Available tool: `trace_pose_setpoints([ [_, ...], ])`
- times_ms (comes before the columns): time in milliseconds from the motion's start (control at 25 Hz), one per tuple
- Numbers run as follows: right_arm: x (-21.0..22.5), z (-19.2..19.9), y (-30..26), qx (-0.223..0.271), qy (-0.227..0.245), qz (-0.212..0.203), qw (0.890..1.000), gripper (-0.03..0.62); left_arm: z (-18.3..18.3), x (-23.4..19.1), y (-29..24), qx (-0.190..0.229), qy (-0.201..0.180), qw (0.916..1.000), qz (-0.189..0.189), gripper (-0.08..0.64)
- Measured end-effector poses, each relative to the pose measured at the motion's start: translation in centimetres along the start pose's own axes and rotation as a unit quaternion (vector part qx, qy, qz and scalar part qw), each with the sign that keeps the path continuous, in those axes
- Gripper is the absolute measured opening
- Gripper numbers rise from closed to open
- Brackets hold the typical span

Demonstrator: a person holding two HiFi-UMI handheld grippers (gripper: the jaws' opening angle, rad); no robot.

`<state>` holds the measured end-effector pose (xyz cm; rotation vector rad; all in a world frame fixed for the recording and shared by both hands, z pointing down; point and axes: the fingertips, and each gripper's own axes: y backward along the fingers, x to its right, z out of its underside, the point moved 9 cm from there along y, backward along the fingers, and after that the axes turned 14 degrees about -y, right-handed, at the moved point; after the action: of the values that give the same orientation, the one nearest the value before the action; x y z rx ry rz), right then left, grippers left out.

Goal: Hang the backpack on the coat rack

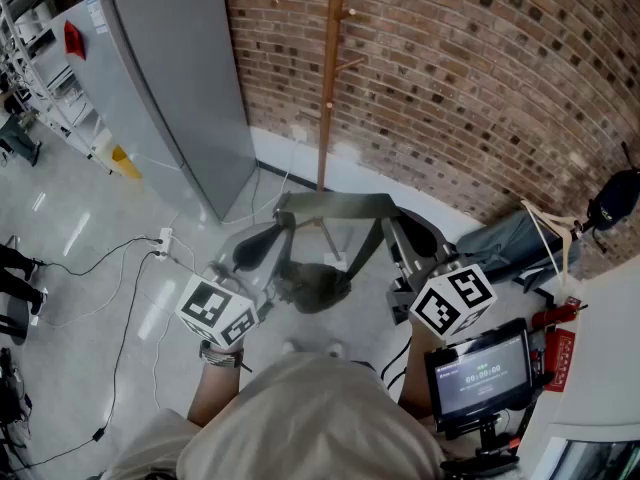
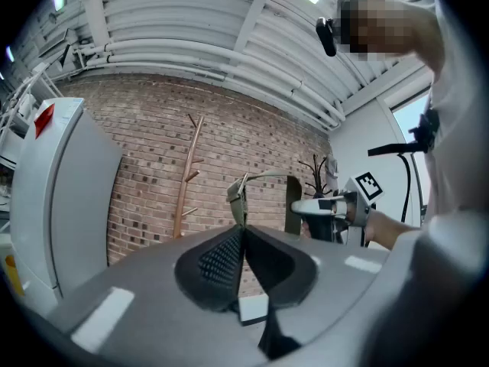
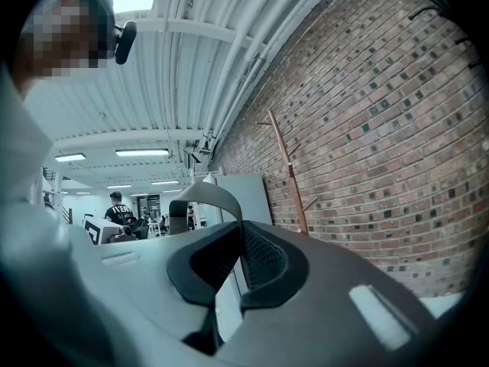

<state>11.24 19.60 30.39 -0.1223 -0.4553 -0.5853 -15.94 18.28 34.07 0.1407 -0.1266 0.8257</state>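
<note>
Left gripper [image 2: 243, 232] and right gripper [image 3: 243, 232] each pinch the strap [image 1: 335, 206] tight; I see the backpack [image 1: 315, 286] hanging between them above the floor [image 1: 100, 268], near the coat rack [image 1: 330, 78] at the brick wall [image 1: 480, 88].

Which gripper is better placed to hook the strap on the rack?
Left, only slightly. The left gripper and right gripper are both shut on the strap; the rack stands ahead between them, a touch nearer the left.
</note>
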Motion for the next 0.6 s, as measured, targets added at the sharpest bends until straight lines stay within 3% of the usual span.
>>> trace_pose_setpoints([
  [600,-0.51,0.39,0.09,-0.016,-0.010,-0.015,1.000,0.008,0.07,0.66,0.46,-0.005,0.013,0.9998,0.010,0.014],
])
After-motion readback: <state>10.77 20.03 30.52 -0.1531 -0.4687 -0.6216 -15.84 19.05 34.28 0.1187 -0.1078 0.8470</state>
